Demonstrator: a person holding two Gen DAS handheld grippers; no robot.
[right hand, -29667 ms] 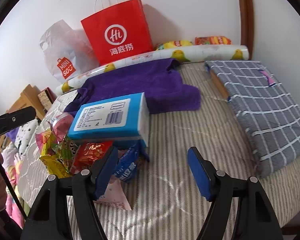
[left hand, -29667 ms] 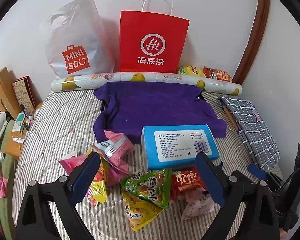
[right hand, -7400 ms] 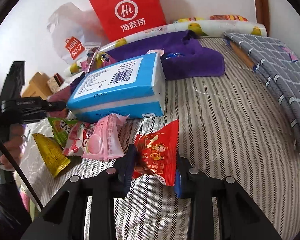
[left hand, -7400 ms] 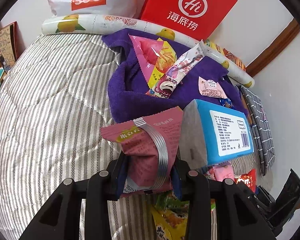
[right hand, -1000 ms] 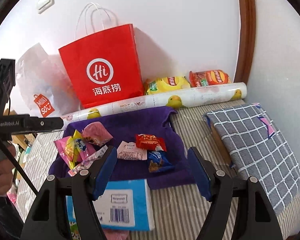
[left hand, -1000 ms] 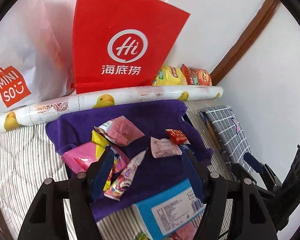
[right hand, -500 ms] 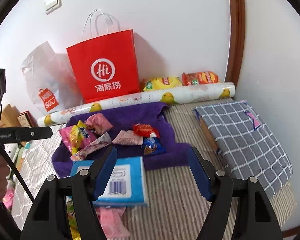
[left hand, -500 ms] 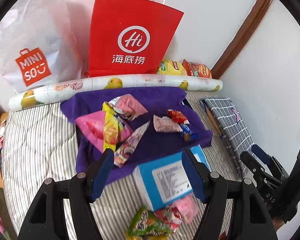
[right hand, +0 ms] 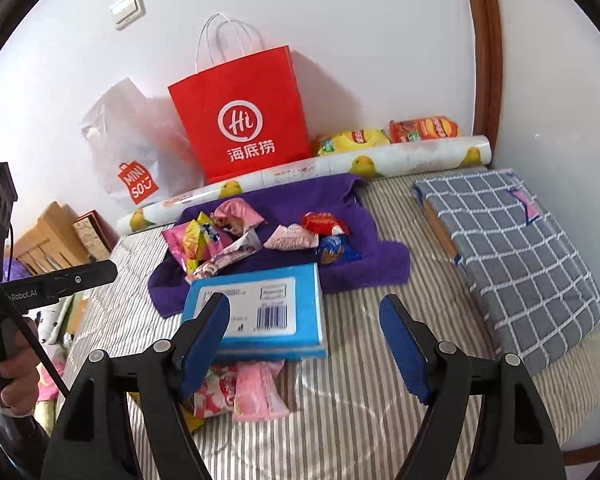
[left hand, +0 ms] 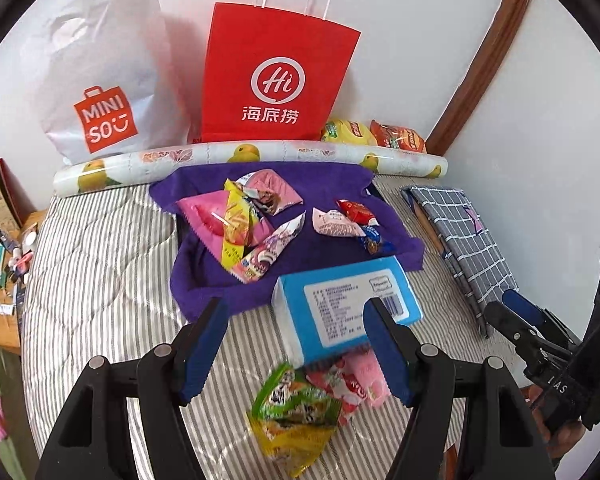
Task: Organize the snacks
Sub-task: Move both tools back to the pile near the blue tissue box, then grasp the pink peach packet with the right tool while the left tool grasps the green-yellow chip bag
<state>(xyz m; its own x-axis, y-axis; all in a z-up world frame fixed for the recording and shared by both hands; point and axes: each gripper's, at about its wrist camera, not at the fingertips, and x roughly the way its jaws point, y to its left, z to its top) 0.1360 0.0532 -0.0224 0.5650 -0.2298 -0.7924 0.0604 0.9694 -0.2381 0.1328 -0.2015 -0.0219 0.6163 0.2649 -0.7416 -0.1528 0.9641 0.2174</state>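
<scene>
Several snack packets lie on a purple towel (left hand: 324, 252) (right hand: 364, 264): a pink packet (left hand: 208, 216), a red one (left hand: 354, 210) (right hand: 320, 222), a blue one (left hand: 374, 242) (right hand: 332, 250). A blue tissue box (left hand: 352, 312) (right hand: 260, 312) sits in front of the towel. Near me lie a green-yellow packet (left hand: 296, 416) and pink packets (left hand: 364, 372) (right hand: 256, 392). My left gripper (left hand: 296, 344) is open and empty above the green packet. My right gripper (right hand: 304, 344) is open and empty above the box's near edge.
A red paper bag (left hand: 276, 68) (right hand: 240, 128) and a white MINISO bag (left hand: 96, 80) stand against the wall behind a rolled duck-print sheet (left hand: 252, 156). Chip bags (left hand: 376, 134) lie at the back right. A grey checked bundle (right hand: 512, 248) lies right on the striped bed (left hand: 100, 264).
Both grippers have pulled back toward me and stayed open. The tissue box and the near packets have come into view below the towel.
</scene>
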